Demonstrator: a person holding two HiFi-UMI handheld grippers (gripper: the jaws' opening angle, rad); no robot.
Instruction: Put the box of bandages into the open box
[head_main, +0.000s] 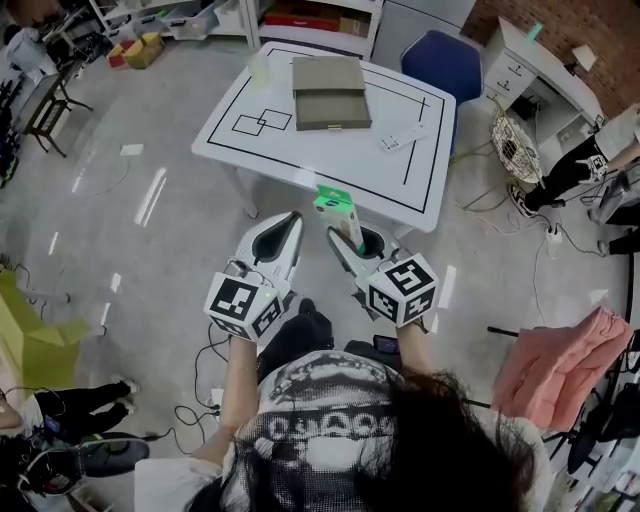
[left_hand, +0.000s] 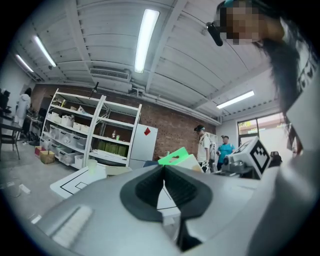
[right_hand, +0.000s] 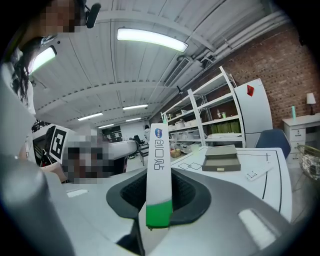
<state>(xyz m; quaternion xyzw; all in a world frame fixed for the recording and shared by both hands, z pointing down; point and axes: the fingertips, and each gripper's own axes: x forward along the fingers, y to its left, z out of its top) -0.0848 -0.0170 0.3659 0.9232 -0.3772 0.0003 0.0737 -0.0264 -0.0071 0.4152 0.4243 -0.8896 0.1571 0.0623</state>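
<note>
White table (head_main: 300, 150) ahead, open box (head_main: 330, 92) toward its far edge. Right gripper (head_main: 352, 240) clamped on box of bandages (head_main: 340, 212) by near edge. Left gripper (head_main: 290, 222) pinched closed, empty.

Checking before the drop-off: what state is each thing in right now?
box of bandages: upright, clamped in the right gripper's jaws.
open box: open, lying on the table.
left gripper: jaws together, empty.
right gripper: jaws shut on the box of bandages.

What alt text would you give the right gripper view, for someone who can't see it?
The right gripper clamps a slim white and green box of bandages upright between its jaws. Ahead, an open box sits on a white table marked with black lines.
</note>
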